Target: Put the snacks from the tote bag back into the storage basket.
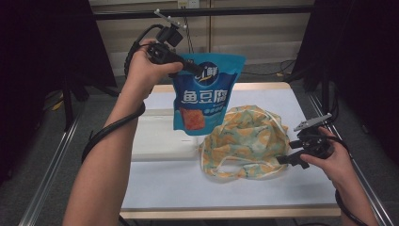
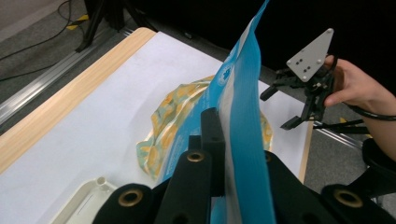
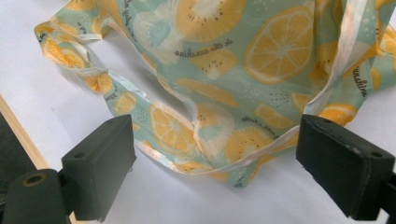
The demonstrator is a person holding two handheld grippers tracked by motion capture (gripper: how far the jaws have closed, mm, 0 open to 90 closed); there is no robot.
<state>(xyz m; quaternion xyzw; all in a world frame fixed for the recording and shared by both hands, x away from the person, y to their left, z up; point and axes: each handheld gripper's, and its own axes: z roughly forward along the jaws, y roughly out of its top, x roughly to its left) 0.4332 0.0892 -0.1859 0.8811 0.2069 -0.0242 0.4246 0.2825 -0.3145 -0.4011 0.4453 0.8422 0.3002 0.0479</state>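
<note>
The left hand-held gripper is grasping the blue fish tofu pouch aloft, above the fruit-print tote bag on the counter. The right hand-held gripper, jaws released, is hovering beside the bag's near-right edge; next it needs to open the mouth.

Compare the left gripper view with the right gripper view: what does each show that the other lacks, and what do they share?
Left gripper view alone: the left gripper shut on the edge of the blue plastic snack pouch, the white plastic tray at the bottom, and the right gripper farther off in a hand.

Right gripper view alone: its own jaws standing open, apart from the cloth, plus the bag's pale handle strap and small printed lettering.

Both: the crumpled lemon-print fabric bag lying on the white tabletop.
</note>
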